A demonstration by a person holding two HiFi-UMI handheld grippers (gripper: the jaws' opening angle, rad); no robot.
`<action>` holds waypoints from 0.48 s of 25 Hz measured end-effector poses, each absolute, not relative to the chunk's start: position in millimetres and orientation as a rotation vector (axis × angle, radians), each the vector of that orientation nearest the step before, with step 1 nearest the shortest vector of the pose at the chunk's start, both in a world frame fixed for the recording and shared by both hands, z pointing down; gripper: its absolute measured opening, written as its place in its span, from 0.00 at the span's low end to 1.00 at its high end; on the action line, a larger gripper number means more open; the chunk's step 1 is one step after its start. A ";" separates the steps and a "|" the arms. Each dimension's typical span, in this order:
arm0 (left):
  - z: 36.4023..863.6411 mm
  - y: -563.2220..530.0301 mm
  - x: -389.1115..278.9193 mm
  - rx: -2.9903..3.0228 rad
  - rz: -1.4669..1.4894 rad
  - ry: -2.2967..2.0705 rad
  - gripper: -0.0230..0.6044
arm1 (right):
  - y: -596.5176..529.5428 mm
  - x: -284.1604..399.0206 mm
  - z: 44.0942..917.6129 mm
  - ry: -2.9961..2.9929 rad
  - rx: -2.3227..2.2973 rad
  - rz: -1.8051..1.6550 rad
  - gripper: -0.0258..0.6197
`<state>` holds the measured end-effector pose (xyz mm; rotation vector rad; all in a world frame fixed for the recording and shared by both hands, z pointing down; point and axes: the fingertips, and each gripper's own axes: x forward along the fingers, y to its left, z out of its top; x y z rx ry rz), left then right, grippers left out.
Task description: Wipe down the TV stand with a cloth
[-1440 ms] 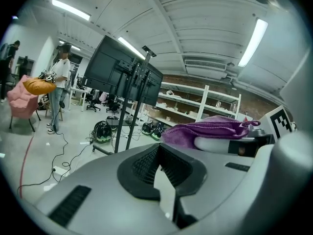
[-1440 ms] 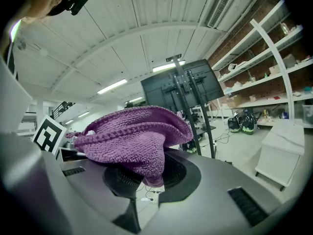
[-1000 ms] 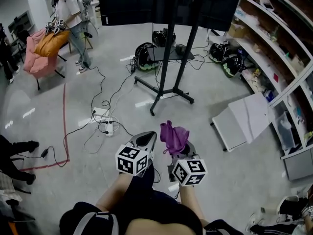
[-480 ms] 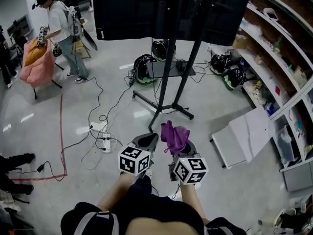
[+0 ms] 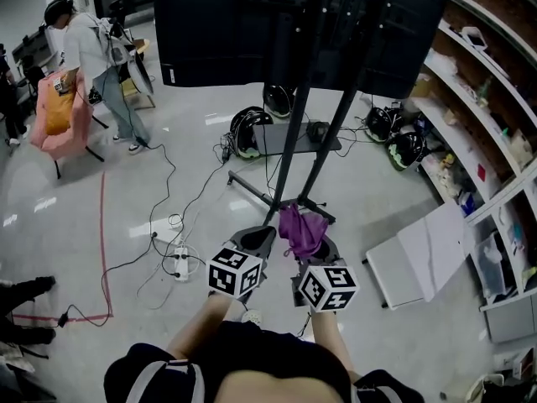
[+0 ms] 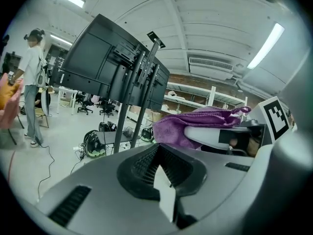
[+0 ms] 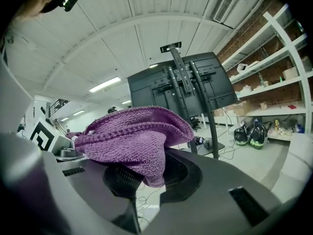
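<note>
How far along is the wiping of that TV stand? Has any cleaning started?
Done: the purple cloth is picked up, pinched in the right gripper, whose jaws are closed on it.
In hand: both grippers are held out in front of the person, and the left gripper is empty, jaws together.
Left: the cloth touches no part of the TV stand, which stands ahead across the floor, so all the wiping appears to remain.

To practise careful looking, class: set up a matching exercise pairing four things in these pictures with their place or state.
1 purple cloth
2 left claw
3 TV stand
4 power strip

A lying on the floor
B held in the right claw
C shut, holding nothing
D upright, carrying the dark screen

Pairs: 1-B, 2-C, 3-D, 4-A
</note>
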<state>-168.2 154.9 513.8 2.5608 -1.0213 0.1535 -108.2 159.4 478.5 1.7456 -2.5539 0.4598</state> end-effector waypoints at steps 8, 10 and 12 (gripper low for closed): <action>513.8 119.7 -169.2 2.593 0.179 -0.990 0.05 | 124.4 -123.5 480.1 -2.564 1.718 0.435 0.14; 511.7 117.0 -170.4 2.590 0.169 -0.985 0.05 | 121.3 -124.5 477.6 -2.568 1.712 0.420 0.14; 508.4 113.1 -170.5 2.592 0.164 -0.983 0.05 | 115.6 -123.0 473.6 -2.570 1.715 0.409 0.14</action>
